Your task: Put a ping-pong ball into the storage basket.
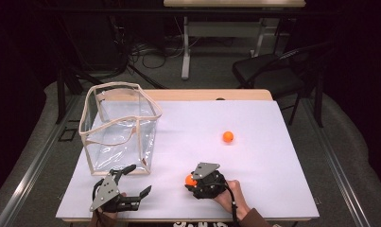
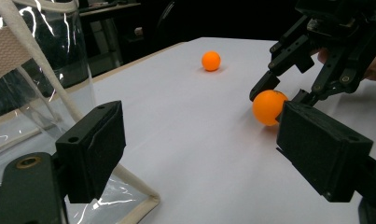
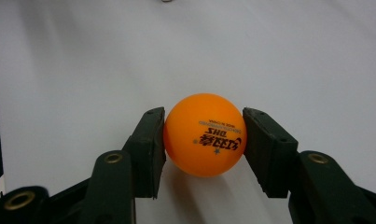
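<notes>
An orange ping-pong ball [image 3: 205, 134] with printed lettering sits between the two black pads of my right gripper [image 3: 205, 140], which is shut on it just above the white table. From above, that ball [image 1: 190, 179] peeks out at the left of the right gripper [image 1: 194, 182], near the front of the table. A second orange ball [image 1: 228, 136] lies loose farther back. My left gripper [image 1: 137, 180] rests open at the front left, its jaws wide apart with nothing between them. In the left gripper view the held ball [image 2: 268, 107] and the loose ball [image 2: 211, 60] lie ahead.
A clear plastic bag [image 1: 119, 127] with cream trim stands open on the left of the white table [image 1: 273, 156], close to my left gripper. Its corner [image 2: 143, 205] lies right by the left jaw. A dark chair [image 1: 273, 71] stands behind the table.
</notes>
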Tool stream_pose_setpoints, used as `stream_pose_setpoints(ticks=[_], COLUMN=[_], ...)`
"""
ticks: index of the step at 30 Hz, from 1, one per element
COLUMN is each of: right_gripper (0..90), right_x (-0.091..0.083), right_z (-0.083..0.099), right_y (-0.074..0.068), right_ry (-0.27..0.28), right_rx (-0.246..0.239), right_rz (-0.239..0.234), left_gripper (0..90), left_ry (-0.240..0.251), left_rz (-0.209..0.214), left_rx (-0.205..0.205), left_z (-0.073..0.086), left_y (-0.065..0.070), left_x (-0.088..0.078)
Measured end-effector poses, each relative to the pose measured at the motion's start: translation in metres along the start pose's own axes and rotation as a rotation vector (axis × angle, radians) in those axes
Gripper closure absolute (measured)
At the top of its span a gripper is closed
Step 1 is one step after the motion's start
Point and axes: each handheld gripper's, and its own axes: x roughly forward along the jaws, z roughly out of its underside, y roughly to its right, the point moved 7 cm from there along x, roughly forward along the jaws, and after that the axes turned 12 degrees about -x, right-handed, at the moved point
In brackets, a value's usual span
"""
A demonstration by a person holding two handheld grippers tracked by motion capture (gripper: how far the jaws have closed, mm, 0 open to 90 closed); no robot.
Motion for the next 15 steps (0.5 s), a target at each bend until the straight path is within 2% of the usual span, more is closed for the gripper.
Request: stream_pose_setpoints(ticks=[2, 3, 15], right_gripper=[50.3, 50.3, 50.3], right_x=[0.0, -0.008, -0.019], right_z=[0.0, -0.004, -0.01], right_y=[0.0, 0.004, 0.01], right_ry=[0.0, 0.005, 0.024], right_rx=[0.0, -0.004, -0.002], right_rz=[0.0, 0.017, 0.042], left_gripper=[15.5, 15.5, 15.5], left_ry=[0.004, 0.001, -0.001], left_rz=[0.0, 0.001, 0.001], left_rx=[0.003, 0.0, -0.001], left_z=[0.0, 0.0, 0.0], left_y=[0.0, 0.0, 0.0], left_x=[0.0, 0.0, 0.001])
